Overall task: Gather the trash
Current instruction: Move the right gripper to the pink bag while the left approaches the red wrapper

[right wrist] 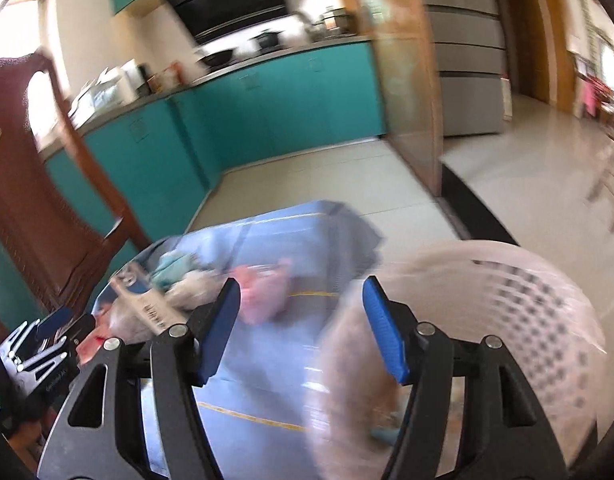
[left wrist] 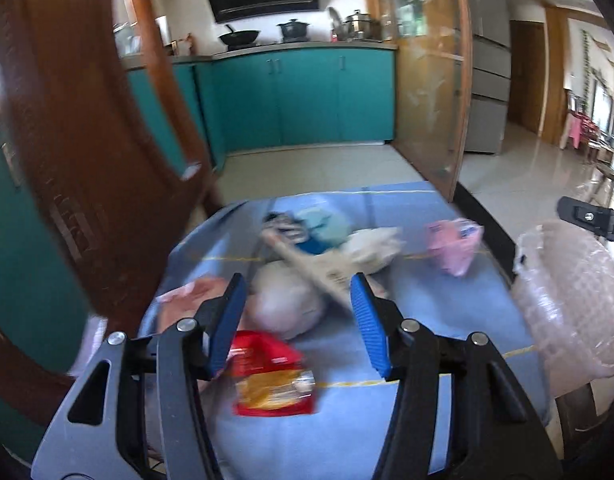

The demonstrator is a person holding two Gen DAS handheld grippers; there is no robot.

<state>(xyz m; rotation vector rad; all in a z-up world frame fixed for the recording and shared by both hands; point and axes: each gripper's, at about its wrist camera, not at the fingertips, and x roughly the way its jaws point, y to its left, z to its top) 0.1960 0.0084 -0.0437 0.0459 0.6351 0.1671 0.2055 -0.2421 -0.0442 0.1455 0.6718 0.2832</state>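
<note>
Trash lies on a table with a light blue cloth [left wrist: 419,320]. A red and yellow snack packet [left wrist: 269,380] lies just below my left gripper [left wrist: 299,320], which is open and empty above the pile. Beyond it are a crumpled white bag [left wrist: 283,300], a flat cardboard piece [left wrist: 319,272], a teal wad [left wrist: 323,224] and a pink packet [left wrist: 453,244]. A pink perforated basket lined with a clear bag [left wrist: 567,300] stands at the right. My right gripper [right wrist: 303,320] is open and empty over the basket's near rim [right wrist: 507,320]; the pink packet [right wrist: 263,292] lies ahead.
A dark wooden chair back [left wrist: 87,160] rises at the table's left edge. Teal kitchen cabinets [left wrist: 299,96], a wood-framed glass door [left wrist: 431,92] and tiled floor lie beyond. The left gripper's body shows at the left of the right wrist view [right wrist: 39,356].
</note>
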